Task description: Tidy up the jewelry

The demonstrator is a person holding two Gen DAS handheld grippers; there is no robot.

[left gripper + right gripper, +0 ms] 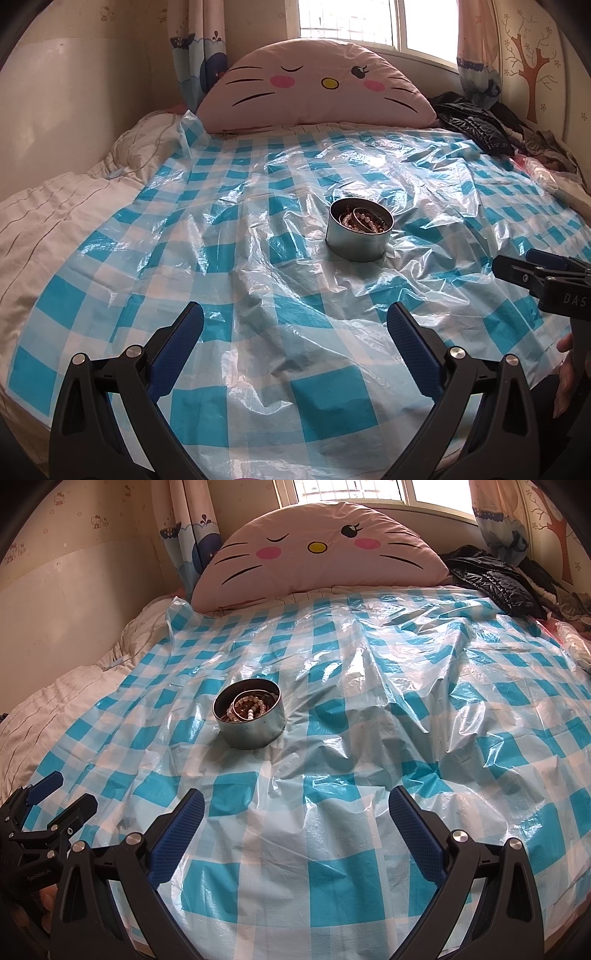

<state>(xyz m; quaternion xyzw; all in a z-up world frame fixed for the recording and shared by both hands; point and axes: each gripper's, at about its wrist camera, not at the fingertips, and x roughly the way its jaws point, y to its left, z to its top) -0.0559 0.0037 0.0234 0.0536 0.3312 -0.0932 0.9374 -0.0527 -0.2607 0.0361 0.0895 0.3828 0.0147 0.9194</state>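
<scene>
From the left wrist view we take the round metal tin [359,235] as our landmark; it stands upright on the blue-and-white checked plastic sheet [258,295] spread over the bed, well ahead of our left gripper [295,325], whose fingers are spread wide and hold nothing; the jewelry [364,220], beaded strands and what looks like a bangle, lies coiled inside the tin; to the right of the tin and nearer to us, our right gripper [517,269] enters from the frame edge, seen side-on; behind the tin, the pink cat-face cushion [317,85] leans at the head of the bed.

From the right wrist view the tin [250,716] sits ahead and to the left of our right gripper [295,805], whose fingers likewise stand wide apart and empty; the beads [249,706] show more clearly here, pale and brownish, heaped together with a thin ring around them; the left gripper [62,794] shows near the lower left, well short of the tin, also parted.

We judge the strands light, limp and prone to tangle, so a pinch on a raised loop near the top of the heap seems best; the tin looks stiff but smooth and light, likely to slide or tip on the slippery, crinkled sheet, so we would steady it by its wall, one finger inside the rim and one outside.
</scene>
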